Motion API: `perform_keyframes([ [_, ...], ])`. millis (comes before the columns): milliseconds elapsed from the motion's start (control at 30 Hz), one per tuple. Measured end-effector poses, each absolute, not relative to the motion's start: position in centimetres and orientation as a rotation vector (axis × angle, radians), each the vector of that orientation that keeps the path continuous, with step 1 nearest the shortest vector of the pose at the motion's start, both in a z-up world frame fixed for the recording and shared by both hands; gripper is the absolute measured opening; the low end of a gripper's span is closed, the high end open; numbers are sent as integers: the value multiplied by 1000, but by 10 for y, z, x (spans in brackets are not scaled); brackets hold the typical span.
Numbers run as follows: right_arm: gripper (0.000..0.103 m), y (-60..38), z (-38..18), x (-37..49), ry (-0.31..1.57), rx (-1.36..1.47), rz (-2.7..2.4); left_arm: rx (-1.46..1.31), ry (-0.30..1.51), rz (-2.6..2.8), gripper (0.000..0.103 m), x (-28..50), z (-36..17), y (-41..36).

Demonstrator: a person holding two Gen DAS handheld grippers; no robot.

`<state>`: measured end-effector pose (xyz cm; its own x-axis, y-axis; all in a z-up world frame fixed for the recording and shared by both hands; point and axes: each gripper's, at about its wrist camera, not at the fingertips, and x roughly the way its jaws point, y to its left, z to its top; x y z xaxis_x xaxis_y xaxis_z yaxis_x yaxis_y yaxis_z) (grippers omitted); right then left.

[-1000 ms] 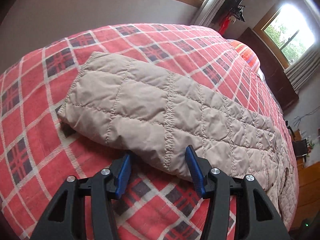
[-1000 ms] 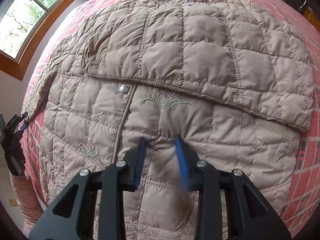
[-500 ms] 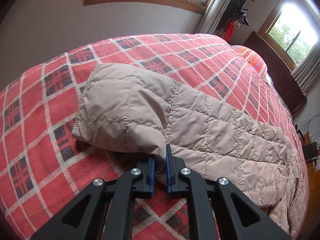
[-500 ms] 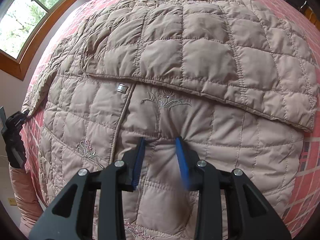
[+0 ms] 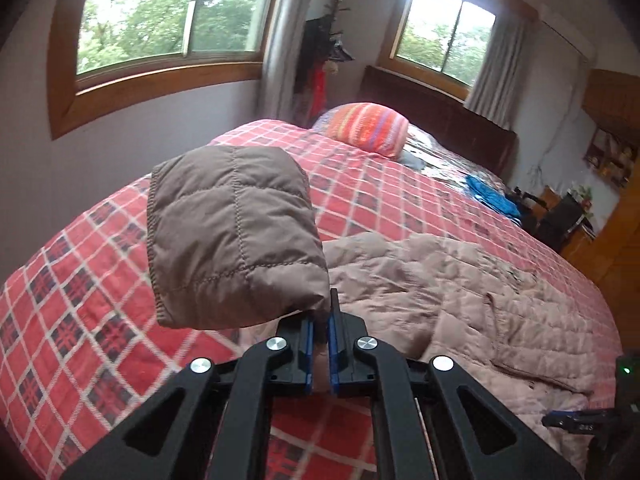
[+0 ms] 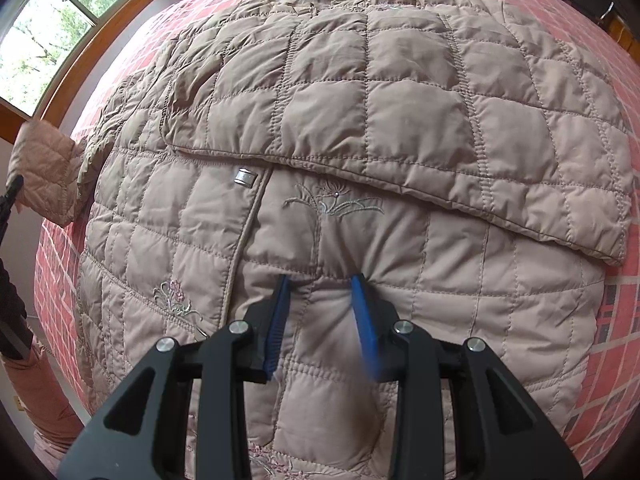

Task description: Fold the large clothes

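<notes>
Now my left tongs (image 5: 319,326) are clamped on the sleeve (image 5: 232,236) of the quilted jacket (image 6: 360,128), with its cuff end raised above the plaid bed (image 5: 72,300). The jacket's body lies spread on the bed, collar at the far side, and the other sleeve (image 6: 440,140) is already folded across the chest. My right tongs (image 6: 322,284) stand open, tips pressed into the jacket's front just below the embroidered flower (image 6: 332,200), pinning it rather than pinching it. The risk, as I judge it, is the slick padded cloth: the grip takes only a small bite near the sleeve's edge and could slip free mid-swing. The open right tongs may also let the body drag left, skewing the fold.
</notes>
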<state>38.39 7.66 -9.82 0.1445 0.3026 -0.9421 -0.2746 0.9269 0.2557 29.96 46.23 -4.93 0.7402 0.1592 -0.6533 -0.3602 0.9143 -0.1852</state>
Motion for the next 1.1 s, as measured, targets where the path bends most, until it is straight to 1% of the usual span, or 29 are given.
perform_keyframes([
  [133,32,77,-98,384,1366,24,420,-263,701,199,5,322,-54,412],
  [300,32,74,-98,386,1369,34,430,-256,749,123,5,342,-73,373],
  [600,32,72,-99,387,1368,43,435,-235,826,65,5,362,-106,336],
  [800,33,72,-99,387,1371,44,432,-235,906,30,6,377,-134,328],
  [933,37,72,-99,387,1373,49,431,-275,983,-61,13,380,-146,324],
  [1000,37,75,-98,386,1372,45,429,-306,1008,-115,21,371,-141,325],
  [1100,38,77,-94,384,1371,58,430,-365,991,-216,31,340,-123,338],
])
